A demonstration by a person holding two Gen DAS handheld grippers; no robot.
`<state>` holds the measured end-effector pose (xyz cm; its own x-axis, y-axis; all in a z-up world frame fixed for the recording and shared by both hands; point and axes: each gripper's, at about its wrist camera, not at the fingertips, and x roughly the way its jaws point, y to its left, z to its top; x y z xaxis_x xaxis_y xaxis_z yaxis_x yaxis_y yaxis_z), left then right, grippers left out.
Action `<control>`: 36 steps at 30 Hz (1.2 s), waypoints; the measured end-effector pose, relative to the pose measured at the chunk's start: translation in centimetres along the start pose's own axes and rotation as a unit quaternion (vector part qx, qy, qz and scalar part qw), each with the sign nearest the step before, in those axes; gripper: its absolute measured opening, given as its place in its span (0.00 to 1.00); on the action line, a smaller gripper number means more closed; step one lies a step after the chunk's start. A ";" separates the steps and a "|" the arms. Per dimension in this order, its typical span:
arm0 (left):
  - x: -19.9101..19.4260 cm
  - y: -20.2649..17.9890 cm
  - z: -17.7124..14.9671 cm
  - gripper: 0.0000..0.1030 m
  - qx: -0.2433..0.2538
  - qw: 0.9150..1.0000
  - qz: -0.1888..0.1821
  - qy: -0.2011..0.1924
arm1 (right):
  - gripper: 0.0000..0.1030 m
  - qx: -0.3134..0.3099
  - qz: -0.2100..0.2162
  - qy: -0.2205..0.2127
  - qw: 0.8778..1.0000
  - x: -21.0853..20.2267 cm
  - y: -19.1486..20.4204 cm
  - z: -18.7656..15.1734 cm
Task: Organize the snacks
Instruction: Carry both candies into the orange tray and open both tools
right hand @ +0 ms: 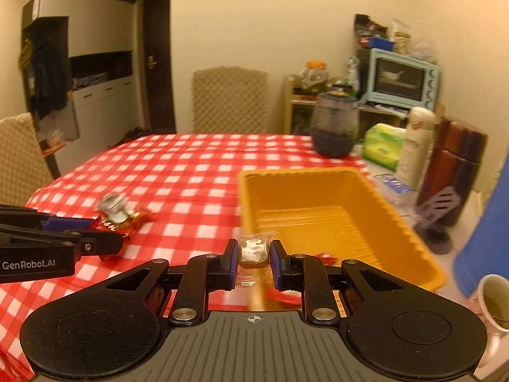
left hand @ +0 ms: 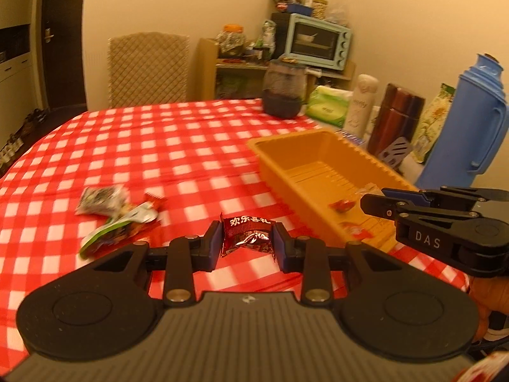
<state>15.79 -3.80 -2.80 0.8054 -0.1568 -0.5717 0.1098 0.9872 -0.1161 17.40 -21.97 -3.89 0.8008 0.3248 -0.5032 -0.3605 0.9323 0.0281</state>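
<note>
A: What is being carried at this moment?

B: Two sweets. The left tool is pinched on a dark red wrapped candy, low in the middle of the left wrist view. The right tool is pressed onto a pale sweet in clear wrap, low centre of the right wrist view. Both pieces are held clear of the red checked tabletop.

A: And where should they be taken?

B: Judging by the task, into the yellow bin, which fills the middle right of the right wrist view. A few red wrapped pieces are already seen on its floor.

A: How is the drop best done?

B: Each tool should be brought past the near rim before its jaws are parted, so that nothing is bounced back onto the cloth. The right tool looks closest to the rim, so it would be emptied first; the left would be kept a little behind, to avoid a knock between the two. The clear wrap is slippery and thin, so the squeeze should be held firm until the sweet is over the bin.

A: What remains afterwards?

B: A small pile of packets is left on the cloth, at the left of the left wrist view.
</note>
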 end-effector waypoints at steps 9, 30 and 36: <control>1.4 -3.9 2.1 0.30 0.022 0.999 -0.028 -0.005 | 0.21 0.025 -0.035 -0.023 0.999 -1.4 -4.6 1.8; 6.1 -8.3 4.2 0.30 0.058 0.997 -0.054 0.004 | 0.21 0.104 -0.048 -0.013 0.993 -0.2 -9.8 1.2; 7.7 -8.5 4.5 0.30 0.064 0.996 -0.060 0.010 | 0.21 0.120 -0.048 -0.003 0.992 0.5 -10.6 1.0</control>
<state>23.69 -13.30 -2.55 0.7705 -0.2736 -0.5757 0.2790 0.9569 -0.0813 22.12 -31.50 -3.55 0.8288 0.2338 -0.5083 -0.1596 0.9696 0.1858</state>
